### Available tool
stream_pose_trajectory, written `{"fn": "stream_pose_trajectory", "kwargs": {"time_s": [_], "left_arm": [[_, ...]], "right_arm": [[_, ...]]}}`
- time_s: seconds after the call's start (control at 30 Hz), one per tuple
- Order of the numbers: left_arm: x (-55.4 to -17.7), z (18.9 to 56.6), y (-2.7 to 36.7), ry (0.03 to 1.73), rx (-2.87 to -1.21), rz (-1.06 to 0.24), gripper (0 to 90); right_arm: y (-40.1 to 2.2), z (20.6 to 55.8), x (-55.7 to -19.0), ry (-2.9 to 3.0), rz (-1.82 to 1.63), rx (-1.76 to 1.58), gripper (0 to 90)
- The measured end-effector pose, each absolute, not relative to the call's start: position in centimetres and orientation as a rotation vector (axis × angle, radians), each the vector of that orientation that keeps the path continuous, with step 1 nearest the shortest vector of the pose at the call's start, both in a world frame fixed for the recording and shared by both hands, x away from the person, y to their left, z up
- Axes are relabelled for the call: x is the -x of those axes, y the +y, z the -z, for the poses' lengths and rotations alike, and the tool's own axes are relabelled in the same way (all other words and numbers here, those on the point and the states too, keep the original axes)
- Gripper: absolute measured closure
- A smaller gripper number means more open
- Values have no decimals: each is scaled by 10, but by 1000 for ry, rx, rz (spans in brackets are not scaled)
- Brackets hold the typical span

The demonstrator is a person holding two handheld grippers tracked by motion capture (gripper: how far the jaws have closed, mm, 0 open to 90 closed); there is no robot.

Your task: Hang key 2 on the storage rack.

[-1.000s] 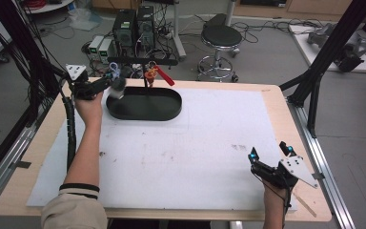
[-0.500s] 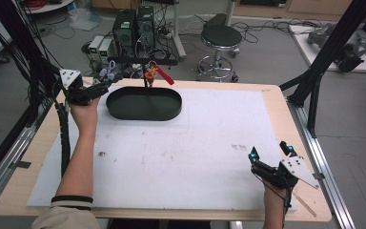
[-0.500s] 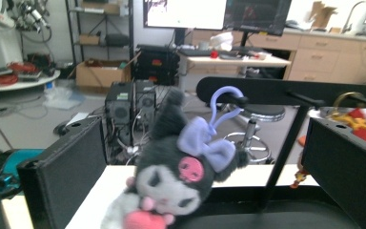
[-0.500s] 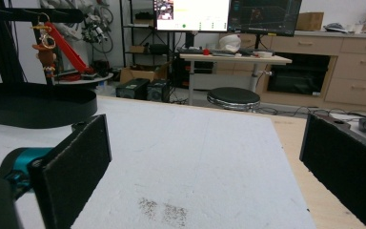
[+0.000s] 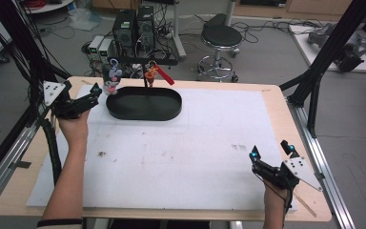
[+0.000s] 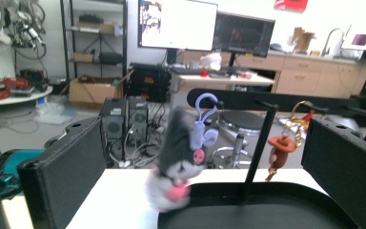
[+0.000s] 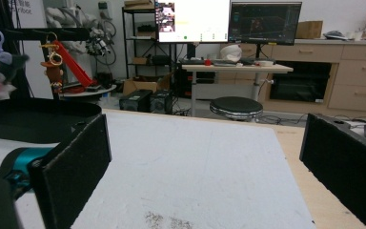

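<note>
While my left gripper (image 5: pixel 94 90) stands at the table's far left corner with its jaws spread wide and nothing between them, the plush keychain (image 5: pixel 113 76) hangs from the left end of the black rack bar (image 5: pixel 143 61), just above the left end of the oval black tray (image 5: pixel 143 103). It looks blurred in the left gripper view, so it may be swinging; I judge that it could slip off the peg or that a jaw could brush it and knock it down. My right gripper (image 5: pixel 270 153) rests near the table's near right corner, jaws likewise parted and empty. The red keychain (image 5: pixel 153 74) hangs beside the rack's post.
</note>
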State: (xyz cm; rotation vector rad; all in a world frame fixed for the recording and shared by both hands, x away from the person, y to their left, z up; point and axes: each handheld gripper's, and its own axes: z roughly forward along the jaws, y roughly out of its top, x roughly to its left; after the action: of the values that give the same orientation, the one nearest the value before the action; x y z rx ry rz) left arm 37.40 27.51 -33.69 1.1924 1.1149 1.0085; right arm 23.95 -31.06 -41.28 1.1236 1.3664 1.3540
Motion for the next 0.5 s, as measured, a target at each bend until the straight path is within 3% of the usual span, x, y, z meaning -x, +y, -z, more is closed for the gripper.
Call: {"fn": "stream_pose_trajectory", "kwargs": {"time_s": [0.5], "left_arm": [[-323,337,293,1067,-1193,-1011,17]], "right_arm": [[-304,410,-241,1381,-1369,-1096,25]]}}
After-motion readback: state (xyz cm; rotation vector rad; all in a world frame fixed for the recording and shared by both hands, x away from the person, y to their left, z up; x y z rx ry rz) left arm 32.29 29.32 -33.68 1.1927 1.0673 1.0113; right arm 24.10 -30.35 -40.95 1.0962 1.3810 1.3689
